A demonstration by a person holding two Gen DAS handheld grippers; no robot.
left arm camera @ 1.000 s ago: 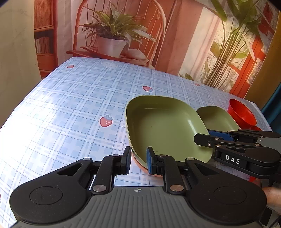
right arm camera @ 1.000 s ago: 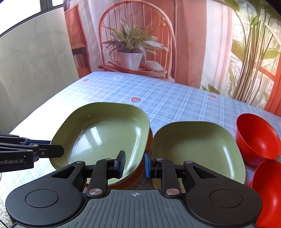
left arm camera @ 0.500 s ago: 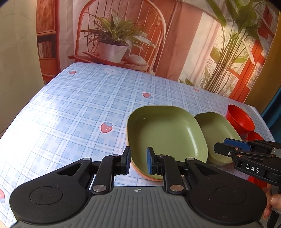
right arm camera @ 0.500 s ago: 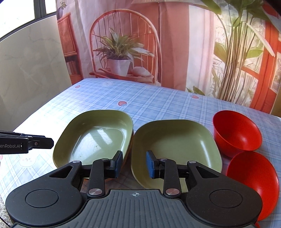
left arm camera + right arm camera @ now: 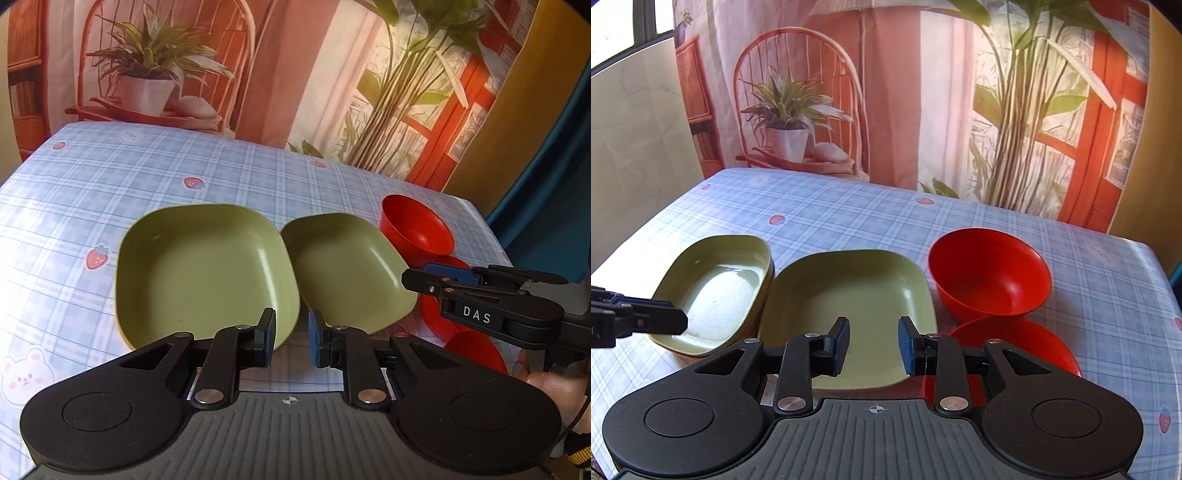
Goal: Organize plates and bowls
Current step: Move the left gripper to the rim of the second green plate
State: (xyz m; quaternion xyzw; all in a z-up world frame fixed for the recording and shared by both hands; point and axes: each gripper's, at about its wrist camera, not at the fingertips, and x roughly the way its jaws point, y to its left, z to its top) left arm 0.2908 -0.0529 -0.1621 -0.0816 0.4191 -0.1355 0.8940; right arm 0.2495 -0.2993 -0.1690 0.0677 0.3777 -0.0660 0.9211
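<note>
Two green square plates lie side by side on the checked tablecloth: the left plate (image 5: 199, 269) (image 5: 720, 291) sits on an orange plate barely showing under it, the right plate (image 5: 343, 269) (image 5: 849, 306) beside it. Two red bowls stand to the right: the far bowl (image 5: 990, 273) (image 5: 417, 232) and the near bowl (image 5: 1027, 343) (image 5: 476, 350). My left gripper (image 5: 291, 338) is open and empty, just short of the gap between the green plates. My right gripper (image 5: 873, 345) is open and empty over the right plate's near edge.
The table (image 5: 849, 214) has a blue checked cloth with strawberry and bear prints. Behind it hangs a printed backdrop of a chair, a potted plant (image 5: 790, 125) and a red window. The table's right edge (image 5: 1167, 280) lies close to the bowls.
Both grippers have pulled back from the plates and risen. The right gripper has swung right and widened its jaws; the red bowls now show fully. The left plate stays on the orange one.
</note>
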